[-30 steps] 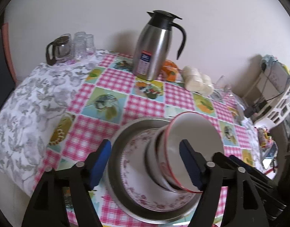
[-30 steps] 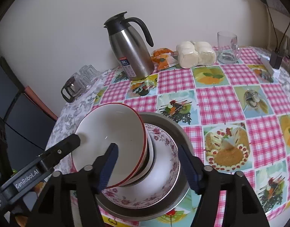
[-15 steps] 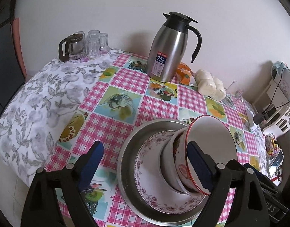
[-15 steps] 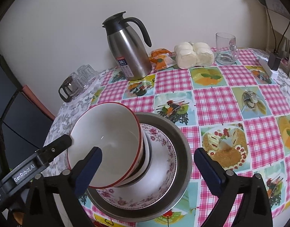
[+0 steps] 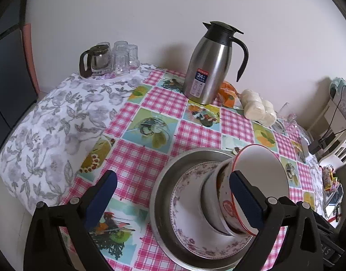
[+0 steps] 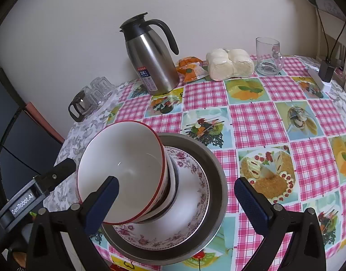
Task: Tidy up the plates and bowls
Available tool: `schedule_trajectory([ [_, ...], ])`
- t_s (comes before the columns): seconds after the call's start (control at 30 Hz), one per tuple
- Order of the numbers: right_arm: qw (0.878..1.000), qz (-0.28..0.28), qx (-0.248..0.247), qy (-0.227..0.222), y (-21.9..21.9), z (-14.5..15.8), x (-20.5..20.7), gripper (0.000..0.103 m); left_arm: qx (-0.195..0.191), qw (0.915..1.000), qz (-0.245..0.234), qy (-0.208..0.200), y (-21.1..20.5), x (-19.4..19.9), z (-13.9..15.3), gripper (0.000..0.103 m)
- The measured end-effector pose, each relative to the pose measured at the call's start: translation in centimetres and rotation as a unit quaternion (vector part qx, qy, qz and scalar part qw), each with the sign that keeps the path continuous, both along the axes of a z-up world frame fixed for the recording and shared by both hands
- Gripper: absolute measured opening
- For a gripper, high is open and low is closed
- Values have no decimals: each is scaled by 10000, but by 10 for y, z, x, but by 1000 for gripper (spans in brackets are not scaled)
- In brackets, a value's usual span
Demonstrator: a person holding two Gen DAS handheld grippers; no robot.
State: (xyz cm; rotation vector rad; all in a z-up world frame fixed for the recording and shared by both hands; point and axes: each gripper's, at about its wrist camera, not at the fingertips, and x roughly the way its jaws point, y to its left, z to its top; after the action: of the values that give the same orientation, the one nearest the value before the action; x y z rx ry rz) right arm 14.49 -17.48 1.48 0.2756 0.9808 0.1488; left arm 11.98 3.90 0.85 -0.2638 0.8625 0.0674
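Observation:
A stack stands on the checked tablecloth: a metal dish (image 5: 163, 194) (image 6: 218, 171) at the bottom and a floral plate (image 5: 186, 205) (image 6: 191, 194) in it. White bowls rest on the plate, with a red-rimmed bowl (image 5: 261, 169) (image 6: 123, 164) nested on top. My left gripper (image 5: 173, 180) straddles the left part of the stack. Its jaws are opening, and its right finger stands in front of the red-rimmed bowl without gripping it. My right gripper (image 6: 176, 183) is open wide over the stack, with its left finger in front of the same bowl. Nothing is held.
A steel jug (image 5: 206, 67) (image 6: 152, 61) stands at the back, with an orange packet (image 6: 191, 67) and bagged white buns (image 6: 229, 64) beside it. A glass mug (image 6: 266, 56) is at back right; a glass teapot with upturned glasses (image 5: 109, 58) at back left. The table edge drops off at left.
Both grippers have spread their fingers much wider. In the left wrist view the stack has shifted right and lower. The bowls and plates have stayed in place.

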Motion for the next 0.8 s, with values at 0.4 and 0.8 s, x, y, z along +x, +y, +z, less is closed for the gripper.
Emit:
schedule_trajectory([
  [0.4,10000,-8,-57,-9,-1,1,-3,103,69,9998,104,-154,2,-2,5,99],
  [0.8,9999,-24,-141,-87,-2,5,-25,103,394,9983,99,-411,-8,-19,16,99],
])
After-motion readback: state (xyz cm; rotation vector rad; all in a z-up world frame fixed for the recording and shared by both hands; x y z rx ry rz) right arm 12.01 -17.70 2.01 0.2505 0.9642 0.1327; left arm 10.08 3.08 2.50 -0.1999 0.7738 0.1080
